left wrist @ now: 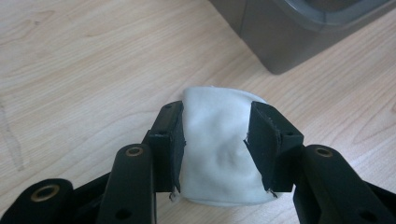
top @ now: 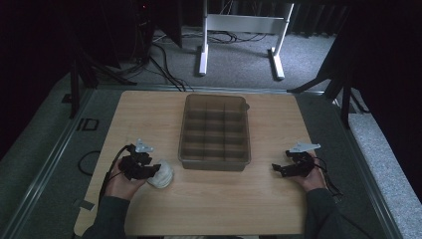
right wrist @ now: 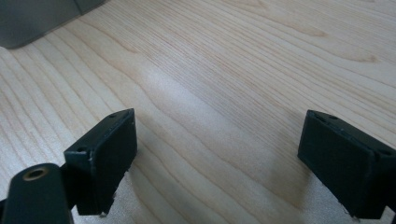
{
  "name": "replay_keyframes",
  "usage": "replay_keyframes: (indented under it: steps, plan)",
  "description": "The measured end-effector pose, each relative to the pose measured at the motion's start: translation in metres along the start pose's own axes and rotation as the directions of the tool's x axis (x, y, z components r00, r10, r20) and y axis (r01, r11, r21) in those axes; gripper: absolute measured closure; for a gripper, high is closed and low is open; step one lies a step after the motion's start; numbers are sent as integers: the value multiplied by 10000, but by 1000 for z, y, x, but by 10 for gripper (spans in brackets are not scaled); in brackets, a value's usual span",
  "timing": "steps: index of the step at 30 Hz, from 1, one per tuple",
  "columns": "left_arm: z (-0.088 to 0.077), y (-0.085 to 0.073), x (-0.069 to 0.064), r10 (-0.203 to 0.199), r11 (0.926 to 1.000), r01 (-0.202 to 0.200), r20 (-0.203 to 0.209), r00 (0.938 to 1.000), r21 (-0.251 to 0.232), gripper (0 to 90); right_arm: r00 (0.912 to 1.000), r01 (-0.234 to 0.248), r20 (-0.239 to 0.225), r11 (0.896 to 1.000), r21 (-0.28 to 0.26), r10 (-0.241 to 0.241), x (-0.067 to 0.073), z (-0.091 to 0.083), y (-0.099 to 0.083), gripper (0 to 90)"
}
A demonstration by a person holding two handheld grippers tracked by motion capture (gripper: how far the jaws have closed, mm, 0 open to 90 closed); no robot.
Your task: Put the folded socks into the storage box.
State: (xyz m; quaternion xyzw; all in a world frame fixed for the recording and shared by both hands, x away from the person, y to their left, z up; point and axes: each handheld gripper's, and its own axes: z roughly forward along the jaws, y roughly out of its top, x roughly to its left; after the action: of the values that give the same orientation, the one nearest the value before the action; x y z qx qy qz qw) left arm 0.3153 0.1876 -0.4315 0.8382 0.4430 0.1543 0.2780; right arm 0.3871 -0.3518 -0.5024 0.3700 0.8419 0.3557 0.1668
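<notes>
Nearest the camera, at the table's (top: 214,199) front edge: two dark sleeves and hands, one gripper each. At near left, left gripper (top: 155,172) low over the pale wood, jaws clamped from both sides on a soft white roll (top: 161,174); in the left gripper view, black pads (left wrist: 170,140) pressed into that white roll (left wrist: 217,149), its flanks dented between them, its base on the wood. Just right of it and a little farther, the near left corner of a grey divided bin (top: 215,132). At near right, right gripper (top: 275,168) close over the table and pointing left, jaws wide apart with bare woodgrain (right wrist: 219,112) between them, well clear of the bin's right wall.

Mid-table: translucent smoky-grey bin, split into rows of small compartments. No label or brand legible on bin, roll or grippers.

Left of the table, on the dark border strip: pale letters, seemingly "ID" (top: 87,124).

Farther off: grey carpet, black cables (top: 164,64), a white metal frame on two feet (top: 241,30), dark curtains around a dim room.
</notes>
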Motion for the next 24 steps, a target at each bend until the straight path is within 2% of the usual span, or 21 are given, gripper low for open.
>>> replay_keyframes:
  steps: [4,13,18,24]
  plan:
    - [3,-1,-4,69,9998,-73,226,9997,193,548,10000,0,1,10000,0,0,0,0,0,113]
    - [11,-4,-11,217,9986,-231,294,9993,469,527,10000,-7,1,10000,-1,7,0,0,0,113]
    - [14,-5,-16,394,9971,-423,471,9981,633,507,10000,-6,2,10000,-3,6,0,0,0,113]
    - [20,-6,-17,385,9956,-430,547,9978,838,491,10000,-9,1,10000,-2,9,0,0,0,113]
